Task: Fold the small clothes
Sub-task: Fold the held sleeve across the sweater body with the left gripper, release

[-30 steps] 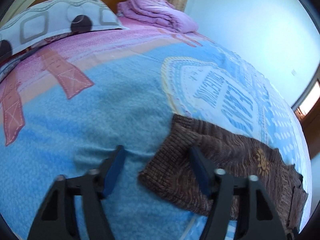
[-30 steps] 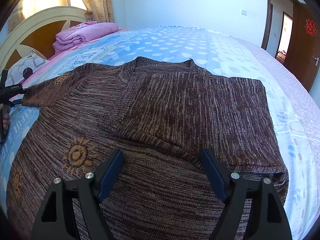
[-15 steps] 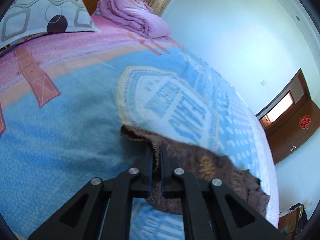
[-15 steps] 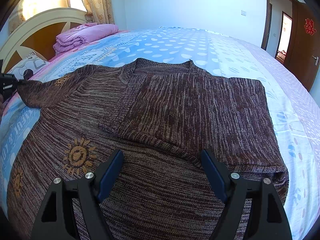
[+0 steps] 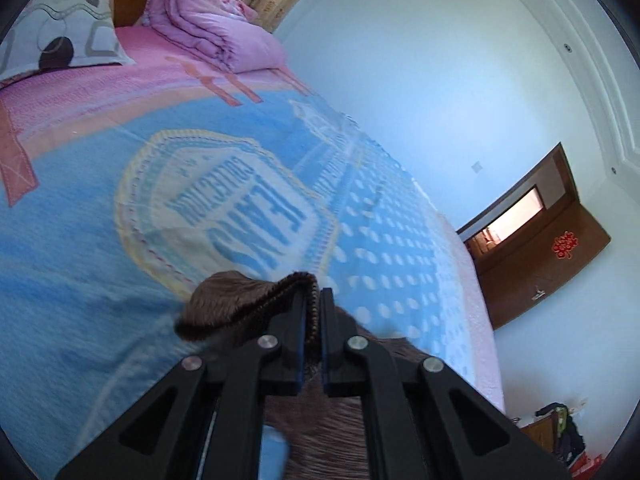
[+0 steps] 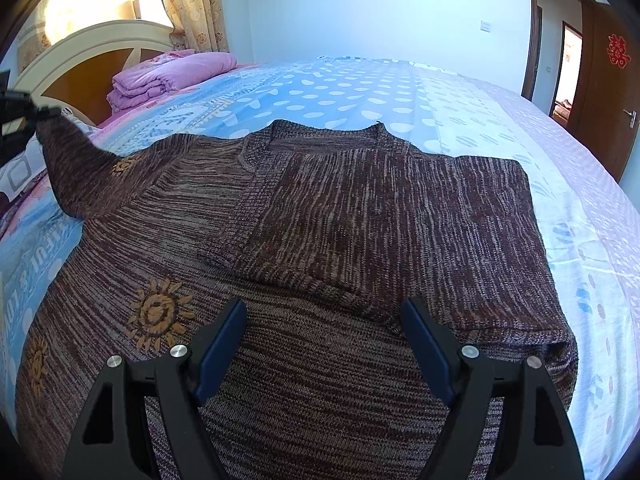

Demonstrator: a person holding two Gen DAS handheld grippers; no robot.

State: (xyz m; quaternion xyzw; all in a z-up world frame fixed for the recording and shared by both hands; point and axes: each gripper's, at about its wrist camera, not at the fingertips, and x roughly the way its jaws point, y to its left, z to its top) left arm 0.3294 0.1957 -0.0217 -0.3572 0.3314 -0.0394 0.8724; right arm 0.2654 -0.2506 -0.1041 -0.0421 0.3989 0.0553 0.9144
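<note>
Two tongs: left tongs clamping sweater cuff, right tongs agape above hem.

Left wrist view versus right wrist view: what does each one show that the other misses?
Only the left view shows the left hand-held gripper shut on the sleeve cuff, lifted off the bedspread, plus a cluttered floor corner.

Only the right view shows the whole sweater: its neckline, sun patterns, the other sleeve already folded across the chest, and the right hand-held gripper open above the hem.

Both show the pillow, the folded pink quilt and the door.
</note>
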